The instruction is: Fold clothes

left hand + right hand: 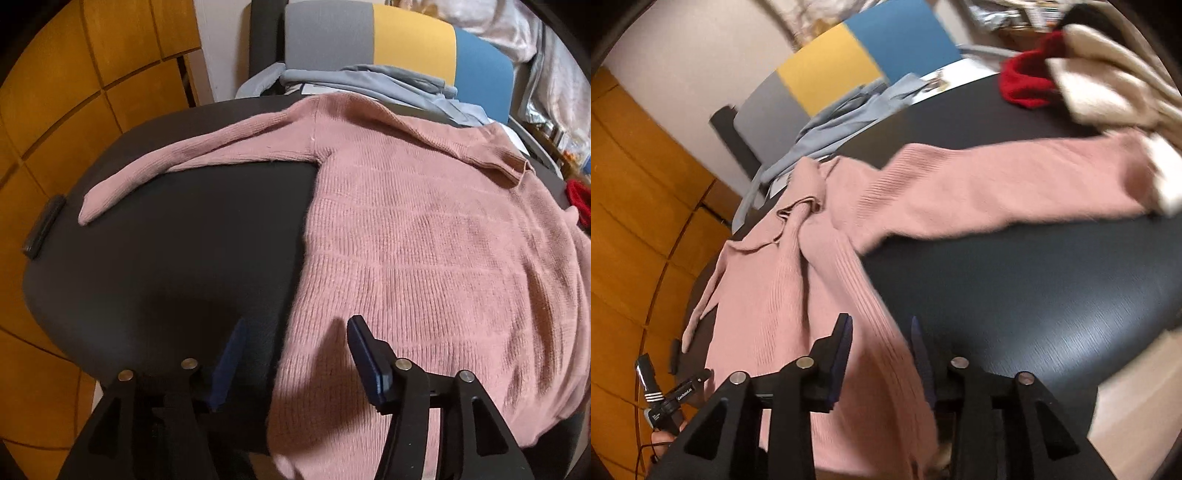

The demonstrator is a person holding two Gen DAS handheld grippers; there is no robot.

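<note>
Garment: pink knit sweater [424,236] lies spread on the dark table [177,251], body flat, hem toward me and hanging over the near edge.
Sleeves: one sleeve [177,162] runs out to my left across the table; the other sleeve [1015,184] stretches out to my right, its cuff next to a cream garment [1108,88].
Collar: bunched and creased in the right wrist view, not smoothed.
Left gripper [295,354]: my jaws stand wide apart, nothing between them; they straddle the sweater's left side edge near the hem.
Right gripper [881,350]: jaws parted, hovering over the right side edge of the body; the frame is blurred, so I cannot tell whether the fabric is touched, but no grasp shows.
Other clothes: a grey-blue garment [369,79] heaps at the far table edge by the chair [406,40]; a red item [1027,83] lies at the far right.
Progress: the sweater shows no fold; sleeves and body all lie open. Judged from this, folding of this garment is all left to do, sleeves inward and then the body.
</note>
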